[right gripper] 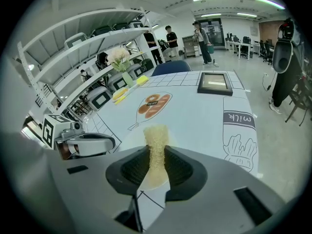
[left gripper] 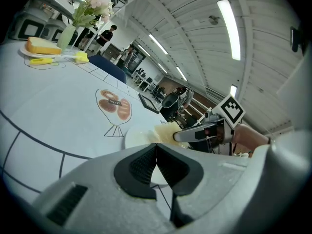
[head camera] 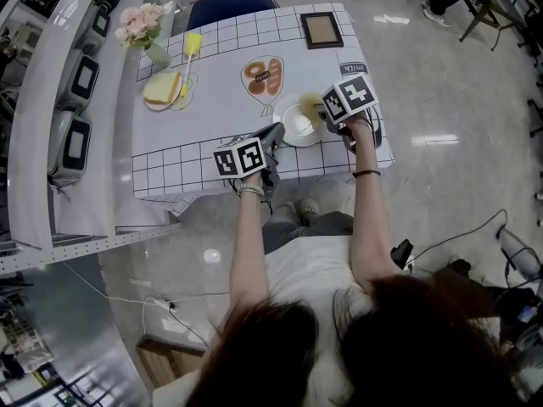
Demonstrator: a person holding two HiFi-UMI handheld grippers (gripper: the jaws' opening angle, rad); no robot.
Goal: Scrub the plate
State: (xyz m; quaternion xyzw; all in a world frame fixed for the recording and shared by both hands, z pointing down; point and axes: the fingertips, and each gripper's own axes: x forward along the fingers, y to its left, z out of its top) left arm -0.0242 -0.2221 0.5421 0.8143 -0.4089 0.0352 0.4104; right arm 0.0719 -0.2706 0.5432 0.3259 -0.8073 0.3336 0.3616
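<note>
1. Plate (head camera: 297,127): flat, face up, round, so no long axis; near the desk (head camera: 212,108) front edge, toward the right corner.
2. Right claw (right gripper: 157,149) clamps the yellow scrub pad (right gripper: 157,134), whose length runs along the jaws, over the plate.
3. Left claw (left gripper: 156,146) is closed, seemingly on the plate's left rim.
4. Risk: the rim grip slips and scrubbing shoves the plate off the front edge.

My right tongs, sponge over the plate

My right tongs (right gripper: 157,156) are clamped on a yellow sponge (right gripper: 156,139), which sticks out above a white plate (right gripper: 129,139) on the gridded bench (right gripper: 195,116). My left tongs (right gripper: 109,143) reach in at the plate's left side, and a dark picture frame (right gripper: 214,83) lies farther back.
</note>
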